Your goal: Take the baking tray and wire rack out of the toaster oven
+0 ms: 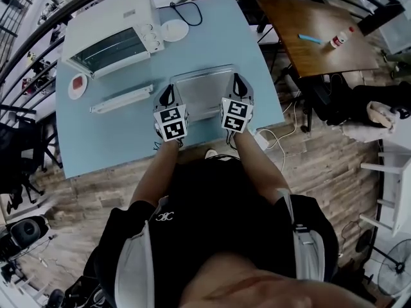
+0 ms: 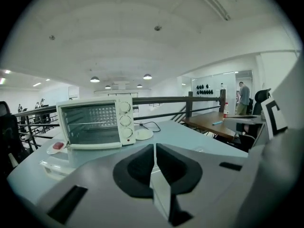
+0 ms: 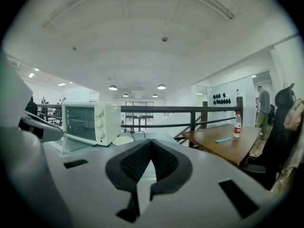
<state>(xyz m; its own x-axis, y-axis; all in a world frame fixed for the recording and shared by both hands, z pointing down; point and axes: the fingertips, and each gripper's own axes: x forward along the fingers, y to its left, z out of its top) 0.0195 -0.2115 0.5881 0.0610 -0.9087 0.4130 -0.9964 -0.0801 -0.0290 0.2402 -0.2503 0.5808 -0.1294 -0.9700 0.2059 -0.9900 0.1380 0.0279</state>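
Left gripper [image 1: 169, 88], right gripper [image 1: 237, 78]: fingers pressed together, empty | baking tray [image 1: 202, 85]: mid-frame on worktop [image 1: 122, 140] | advice: lift clear without nudging it.

The left gripper [image 2: 155, 148] has its jaws together, empty; beyond, a white toaster oven [image 2: 95, 122] stands on the table [image 2: 183, 132].

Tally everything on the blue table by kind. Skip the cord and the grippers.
Toaster oven: 1
Baking tray: 1
Small white dishes: 2
Red piece on one dish: 1
Long pale strip: 1
Total: 6
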